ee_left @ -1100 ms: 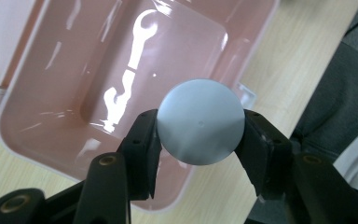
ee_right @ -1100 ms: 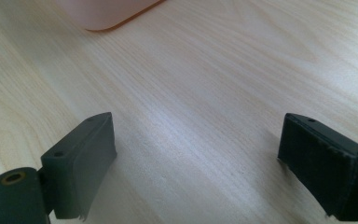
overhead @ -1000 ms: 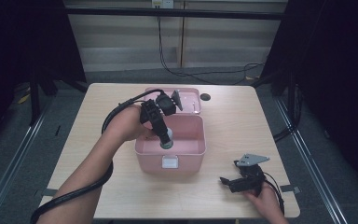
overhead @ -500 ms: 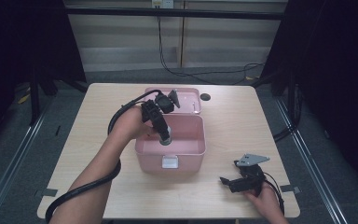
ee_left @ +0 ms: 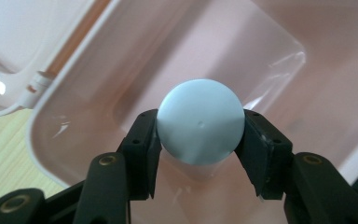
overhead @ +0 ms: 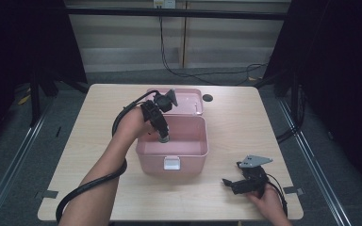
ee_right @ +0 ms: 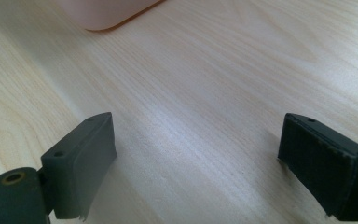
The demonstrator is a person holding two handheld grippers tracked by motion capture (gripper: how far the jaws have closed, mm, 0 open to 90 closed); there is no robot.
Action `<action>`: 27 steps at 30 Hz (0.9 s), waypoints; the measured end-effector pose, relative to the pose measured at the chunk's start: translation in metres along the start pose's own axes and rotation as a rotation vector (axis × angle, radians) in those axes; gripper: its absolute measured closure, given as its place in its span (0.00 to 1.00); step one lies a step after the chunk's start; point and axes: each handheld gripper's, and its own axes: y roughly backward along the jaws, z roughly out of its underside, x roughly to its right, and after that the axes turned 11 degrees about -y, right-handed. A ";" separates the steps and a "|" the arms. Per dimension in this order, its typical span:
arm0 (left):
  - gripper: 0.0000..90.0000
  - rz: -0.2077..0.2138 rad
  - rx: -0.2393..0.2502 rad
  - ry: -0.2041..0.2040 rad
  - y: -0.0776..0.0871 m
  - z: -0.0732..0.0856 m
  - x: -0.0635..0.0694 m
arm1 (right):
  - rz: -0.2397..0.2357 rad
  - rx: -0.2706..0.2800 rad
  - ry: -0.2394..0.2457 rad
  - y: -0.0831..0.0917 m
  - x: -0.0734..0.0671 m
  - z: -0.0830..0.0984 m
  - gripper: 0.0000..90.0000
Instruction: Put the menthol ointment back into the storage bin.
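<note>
An open pink box (overhead: 187, 162) stands mid-table, its lid (overhead: 190, 100) folded back behind it. My left gripper (overhead: 162, 137) points down into the box near its left side and is shut on a pale blue round object (ee_left: 200, 120). That object is held between both pads over the box's inside (ee_left: 279, 60); what hangs below it is blurred. My right gripper (overhead: 231, 183) rests low on the table at the front right, to the right of the box. It is open, with bare wood between its jaws (ee_right: 196, 154).
The wooden table (overhead: 99, 103) has a small dark round hole (overhead: 208, 98) near the back, right of the lid. A corner of the pink box (ee_right: 107, 14) shows ahead of the right gripper. Black cable (overhead: 89, 188) trails along the left forearm.
The left gripper has shifted slightly up and toward the far left of the box, still holding the blue object. The right gripper has stayed put.
</note>
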 end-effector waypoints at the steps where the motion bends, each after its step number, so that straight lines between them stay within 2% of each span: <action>1: 0.56 0.001 0.000 0.006 -0.002 0.000 -0.001 | 0.000 0.001 0.000 0.000 0.000 0.000 0.11; 9: 0.56 -0.021 -0.004 0.060 -0.017 0.001 -0.006 | 0.000 0.002 -0.001 0.000 0.000 0.000 0.11; 18: 0.56 -0.046 0.005 0.168 -0.028 -0.001 -0.012 | 0.000 0.001 0.000 0.000 0.000 0.000 0.11; 21: 0.56 -0.054 0.004 0.184 -0.032 -0.002 -0.014 | 0.001 0.001 0.000 0.000 0.000 0.000 0.11; 22: 0.56 -0.053 0.008 0.204 -0.033 -0.002 -0.014 | 0.000 0.002 0.000 0.000 0.000 0.000 0.11; 27: 0.56 -0.066 0.009 0.249 -0.040 -0.002 -0.016 | 0.000 0.002 -0.001 0.000 0.000 0.000 0.11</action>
